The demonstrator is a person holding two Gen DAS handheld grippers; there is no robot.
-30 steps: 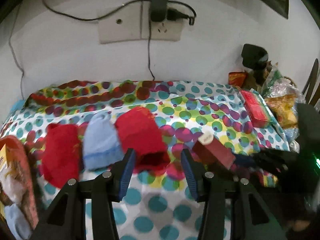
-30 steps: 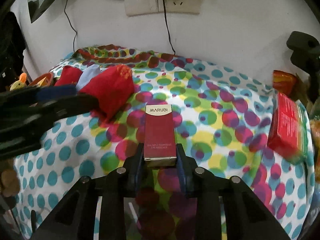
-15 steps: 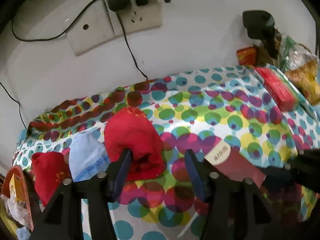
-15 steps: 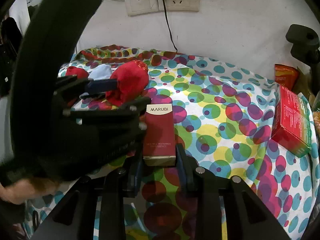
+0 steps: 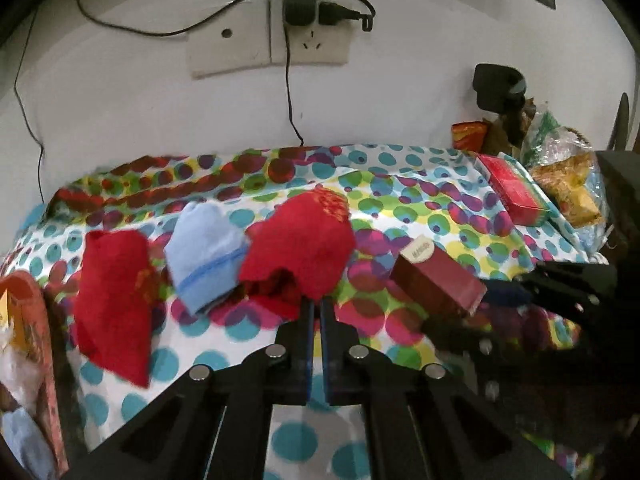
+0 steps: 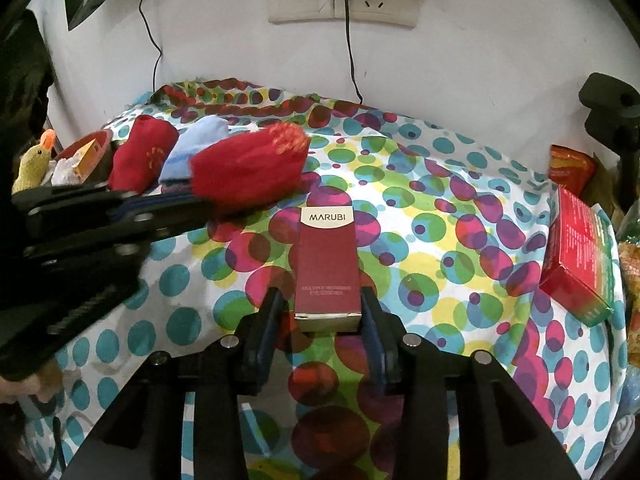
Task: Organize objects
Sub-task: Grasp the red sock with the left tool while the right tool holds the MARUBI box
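Observation:
My left gripper point(image 5: 315, 306) is shut on the near edge of a red sock point(image 5: 298, 244), which looks lifted off the spotted cloth; the sock also shows in the right wrist view point(image 6: 248, 168). A light blue sock point(image 5: 204, 248) and a second red sock point(image 5: 114, 296) lie to its left. My right gripper point(image 6: 322, 306) stands around the near end of a dark red MARUBI box point(image 6: 327, 268); its pads sit a little off the box sides, jaws open. The box also shows in the left wrist view point(image 5: 438, 282).
A red and green carton point(image 6: 580, 256) lies at the right edge of the spotted cloth point(image 6: 460, 216). Snack bags point(image 5: 568, 188) pile at far right. An orange basket point(image 6: 86, 152) with a duck toy point(image 6: 34, 162) sits at left. Wall sockets with cables hang behind.
My left gripper has closed on the red sock and the sock has risen. My right gripper has opened a little around the MARUBI box.

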